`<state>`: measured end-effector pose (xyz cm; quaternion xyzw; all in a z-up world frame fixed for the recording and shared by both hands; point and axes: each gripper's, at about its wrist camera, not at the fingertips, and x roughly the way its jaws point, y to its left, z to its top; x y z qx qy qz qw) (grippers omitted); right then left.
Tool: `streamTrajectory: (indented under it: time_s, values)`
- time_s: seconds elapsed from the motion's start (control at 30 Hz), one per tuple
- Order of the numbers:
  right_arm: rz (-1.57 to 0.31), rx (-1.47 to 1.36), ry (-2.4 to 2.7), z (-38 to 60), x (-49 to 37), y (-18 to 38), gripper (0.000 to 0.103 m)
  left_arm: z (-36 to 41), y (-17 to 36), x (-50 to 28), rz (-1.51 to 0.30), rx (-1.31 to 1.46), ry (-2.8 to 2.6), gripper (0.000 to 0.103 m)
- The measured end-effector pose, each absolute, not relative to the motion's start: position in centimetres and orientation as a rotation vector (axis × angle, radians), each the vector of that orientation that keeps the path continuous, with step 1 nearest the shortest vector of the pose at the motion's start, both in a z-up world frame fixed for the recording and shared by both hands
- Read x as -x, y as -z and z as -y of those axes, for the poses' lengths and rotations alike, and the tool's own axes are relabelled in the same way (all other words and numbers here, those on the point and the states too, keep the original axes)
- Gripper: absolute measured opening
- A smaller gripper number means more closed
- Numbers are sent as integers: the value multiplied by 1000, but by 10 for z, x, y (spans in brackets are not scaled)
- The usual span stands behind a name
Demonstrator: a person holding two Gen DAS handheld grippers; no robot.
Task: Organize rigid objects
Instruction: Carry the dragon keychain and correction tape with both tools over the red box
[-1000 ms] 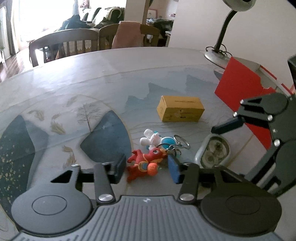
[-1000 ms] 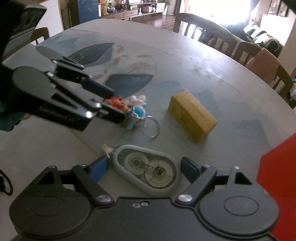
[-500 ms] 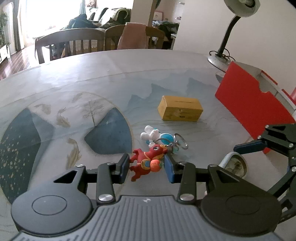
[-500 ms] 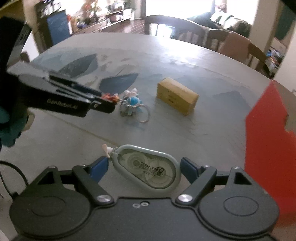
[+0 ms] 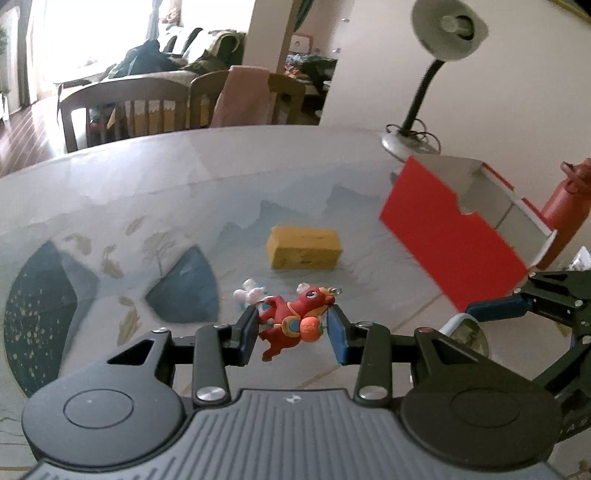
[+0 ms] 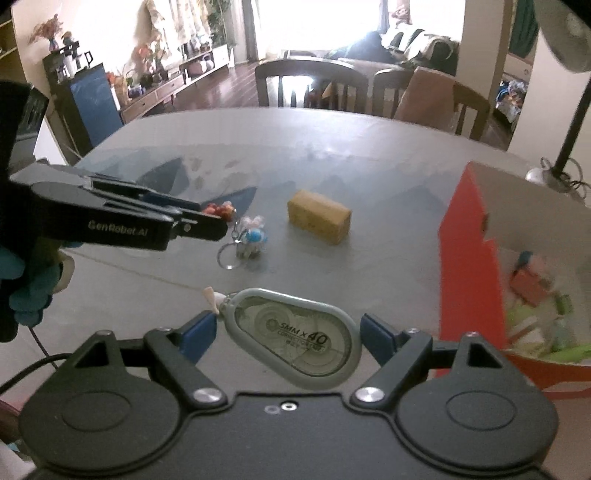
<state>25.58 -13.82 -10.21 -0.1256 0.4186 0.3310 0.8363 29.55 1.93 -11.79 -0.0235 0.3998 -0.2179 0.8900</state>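
1. Both my grippers are holding things above the table.
2. My left gripper is clenching the red toy.
3. My right gripper is pinching the tape dispenser beside the red box.

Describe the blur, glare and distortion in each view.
Left wrist: window blown out top left, red box and yellow box motion-smeared, table edge bowed by fisheye. Right wrist: window overexposed, box contents smeared, correction tape label sharp.

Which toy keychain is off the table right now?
The red one, pinched in the left gripper. The blue-and-white one stands on the table.
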Motion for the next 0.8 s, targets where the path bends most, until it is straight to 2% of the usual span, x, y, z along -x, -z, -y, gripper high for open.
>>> streamTrajectory:
  time_s: [0.4,0.8]
  values:
    - [-823,202,-646,190,-265,53,84,25,61,-280,-783,5,505,39]
    - [-761,195,-580,261,-295,37,84,101,27,-281,-734,-45,550,39]
